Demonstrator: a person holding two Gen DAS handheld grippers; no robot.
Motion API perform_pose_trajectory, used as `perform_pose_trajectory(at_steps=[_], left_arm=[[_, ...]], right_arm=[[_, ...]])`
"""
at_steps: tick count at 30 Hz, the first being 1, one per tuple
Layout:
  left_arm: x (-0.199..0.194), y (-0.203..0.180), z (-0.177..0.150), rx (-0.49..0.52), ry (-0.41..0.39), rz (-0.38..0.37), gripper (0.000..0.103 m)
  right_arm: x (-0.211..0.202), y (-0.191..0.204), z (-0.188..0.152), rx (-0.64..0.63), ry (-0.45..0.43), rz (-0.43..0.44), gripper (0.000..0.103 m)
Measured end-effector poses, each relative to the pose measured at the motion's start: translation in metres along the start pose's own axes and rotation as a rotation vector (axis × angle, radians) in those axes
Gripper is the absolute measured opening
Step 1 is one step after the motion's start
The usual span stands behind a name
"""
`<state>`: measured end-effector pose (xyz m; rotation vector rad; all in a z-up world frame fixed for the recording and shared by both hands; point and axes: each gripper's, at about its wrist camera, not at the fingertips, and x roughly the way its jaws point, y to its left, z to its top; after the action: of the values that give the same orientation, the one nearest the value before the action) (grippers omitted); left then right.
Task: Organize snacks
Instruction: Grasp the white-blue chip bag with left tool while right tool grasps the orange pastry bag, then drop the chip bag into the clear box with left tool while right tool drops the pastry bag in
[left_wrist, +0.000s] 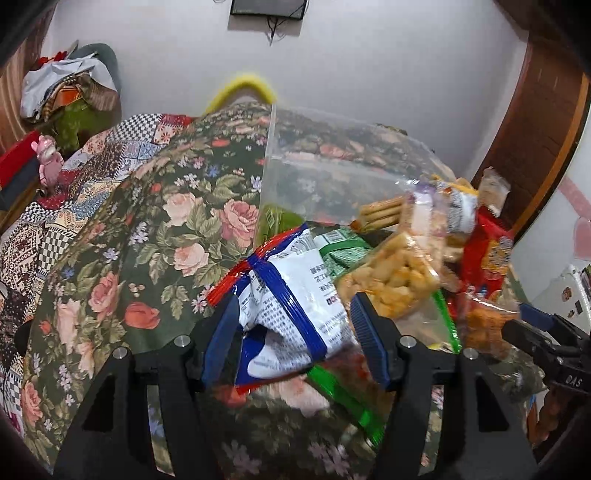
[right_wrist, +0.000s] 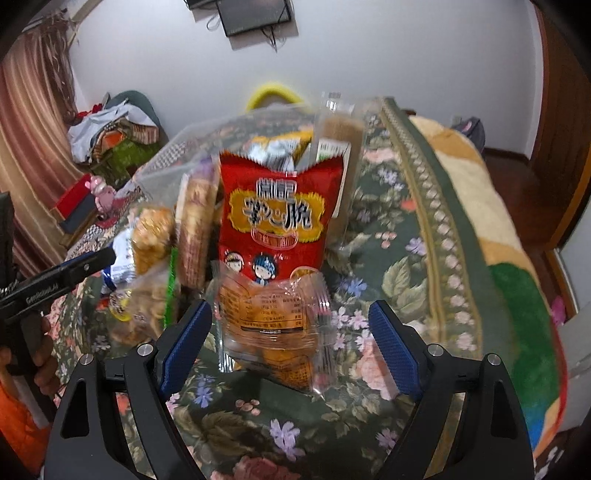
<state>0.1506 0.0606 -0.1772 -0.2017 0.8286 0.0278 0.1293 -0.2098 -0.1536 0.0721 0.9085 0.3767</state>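
My left gripper is shut on a crumpled white packet with blue and red edges, just above the floral blanket. Behind it a heap of snacks lies partly inside a big clear zip bag: a bag of yellow puffs, a green packet and a red packet. My right gripper stands open around a clear packet of orange snacks, with a gap at each pad. The red packet stands right behind it. The left gripper shows at the left edge.
The floral blanket covers a bed, with a striped quilt along its right side. A chair piled with clothes and a pink toy stand at the left. A wooden door is at the right. A hand holds the left tool.
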Motion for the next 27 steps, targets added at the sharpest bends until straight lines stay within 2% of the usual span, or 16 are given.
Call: perform_pose_trajectory(at_steps=[3,5,7,9,10,14,21,23,27], left_arm=[[0.019,-0.001,-0.003,0.005,0.034,-0.001,0.063],[0.023,-0.001,-0.004,0.006,0.025,0.006,0.067],[0.026,-0.005,-0.004,0.03,0.015,0.028,0.067],[0.027,-0.004,-0.005,0.031,0.004,0.029,0.067],[0.028,-0.004,-0.006,0.029,0.003,0.028,0.067],[0.027,-0.001,-0.007,0.032,0.002,0.022,0.058],[0.016,0.0,-0.008,0.044,-0.006,0.027,0.052],[0.008,0.0,-0.008,0.048,-0.02,0.035,0.046],[-0.011,-0.002,-0.002,0.055,-0.059,0.03,0.045]], right_arm=[[0.007,0.003,0.0,-0.012,0.022,0.009,0.085],[0.012,0.004,-0.001,-0.018,0.036,0.01,0.085],[0.018,0.006,-0.001,-0.016,0.049,0.011,0.081],[0.022,0.005,-0.002,-0.002,0.073,0.039,0.067],[0.025,0.005,-0.002,0.002,0.083,0.045,0.067],[0.022,0.008,-0.001,0.009,0.078,0.041,0.062],[0.006,0.004,-0.003,-0.001,0.053,0.031,0.058],[0.002,0.006,0.0,-0.002,0.041,0.031,0.058],[-0.012,0.003,0.006,-0.008,-0.001,0.028,0.058]])
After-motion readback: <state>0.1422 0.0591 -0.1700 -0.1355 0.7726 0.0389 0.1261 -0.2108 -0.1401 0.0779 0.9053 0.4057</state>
